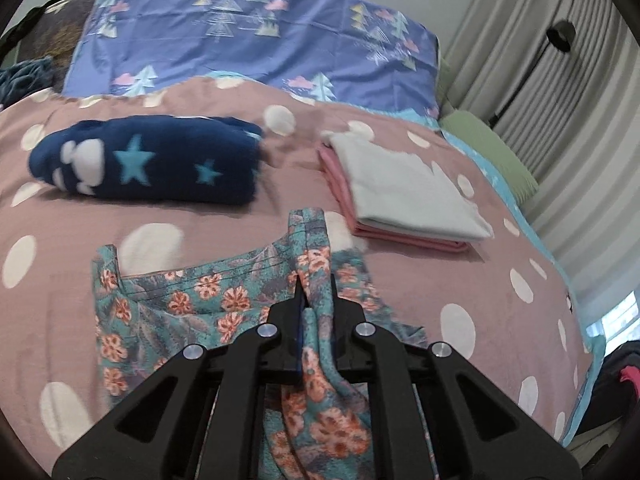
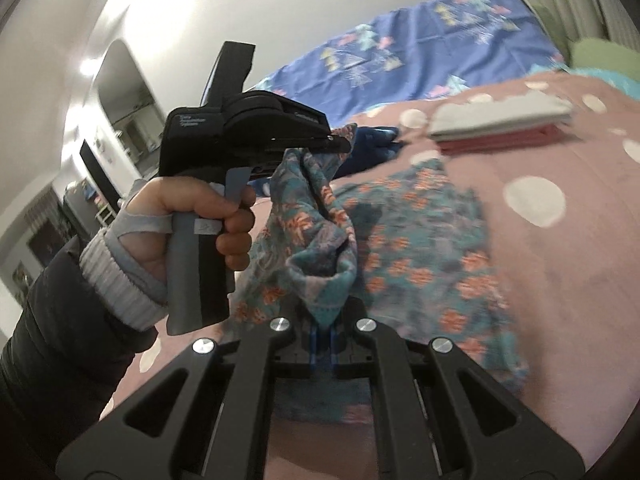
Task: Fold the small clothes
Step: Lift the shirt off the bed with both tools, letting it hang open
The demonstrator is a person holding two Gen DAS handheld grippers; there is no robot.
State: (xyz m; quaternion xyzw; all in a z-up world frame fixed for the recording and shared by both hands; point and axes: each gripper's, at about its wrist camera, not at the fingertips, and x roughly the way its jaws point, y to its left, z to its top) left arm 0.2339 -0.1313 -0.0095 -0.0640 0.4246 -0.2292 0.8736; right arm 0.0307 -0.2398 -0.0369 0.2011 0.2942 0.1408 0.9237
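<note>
A small teal floral top (image 1: 192,304) lies on the pink polka-dot blanket (image 1: 460,280). My left gripper (image 1: 316,300) is shut on a bunched strap and edge of it, lifted off the bed. In the right wrist view the left gripper (image 2: 340,142) holds the same cloth (image 2: 420,248) up at the left. My right gripper (image 2: 324,320) is shut on another bunched edge of the top, close below the left one. The rest of the top trails on the blanket to the right.
A folded navy star-print fleece (image 1: 148,160) lies at the back left. A folded stack, white over pink (image 1: 404,196), lies at the back right. A blue tree-print pillow (image 1: 248,28) is behind. Curtains (image 1: 560,100) and the bed edge are on the right.
</note>
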